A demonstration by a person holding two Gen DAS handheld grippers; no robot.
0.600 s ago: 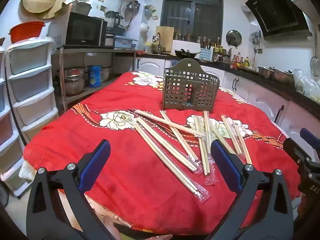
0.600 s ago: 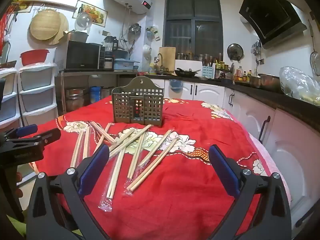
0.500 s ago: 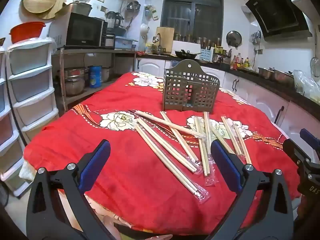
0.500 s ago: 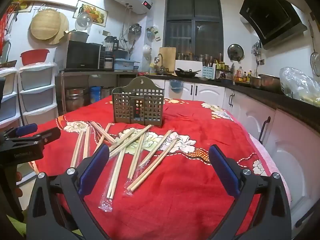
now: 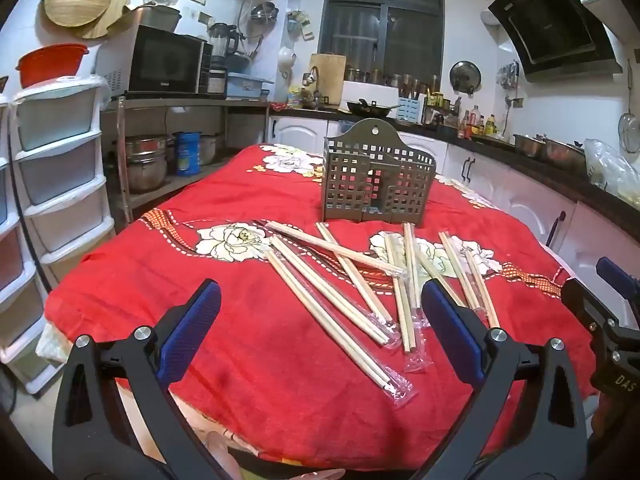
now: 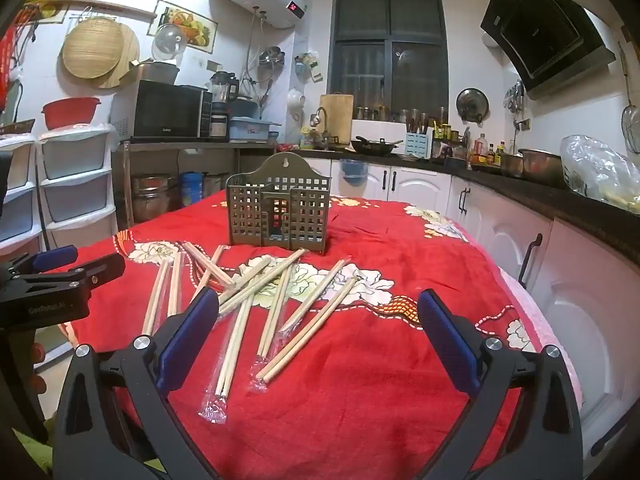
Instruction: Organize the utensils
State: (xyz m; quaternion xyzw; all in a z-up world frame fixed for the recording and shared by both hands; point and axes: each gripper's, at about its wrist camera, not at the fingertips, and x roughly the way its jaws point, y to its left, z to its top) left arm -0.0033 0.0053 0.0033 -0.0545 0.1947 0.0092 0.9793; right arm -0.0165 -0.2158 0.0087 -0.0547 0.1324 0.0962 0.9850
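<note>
Several pairs of wooden chopsticks in clear wrappers (image 5: 340, 292) (image 6: 256, 304) lie scattered on a red flowered tablecloth (image 5: 256, 344) (image 6: 400, 360). Behind them stands an olive-grey perforated utensil basket (image 5: 378, 178) (image 6: 279, 208), upright. My left gripper (image 5: 320, 320) hovers at the near edge of the table, open, with nothing between its blue pads. My right gripper (image 6: 318, 326) hangs over the near side of the pile, also open and holding nothing. Each gripper shows at the edge of the other's view.
White stacked drawers (image 5: 60, 184) stand left of the table. A metal rack with a microwave (image 5: 168, 60) and pots is behind them. White cabinets and a dark counter (image 6: 560, 200) run along the right wall. The cloth drops off at the table's near edge.
</note>
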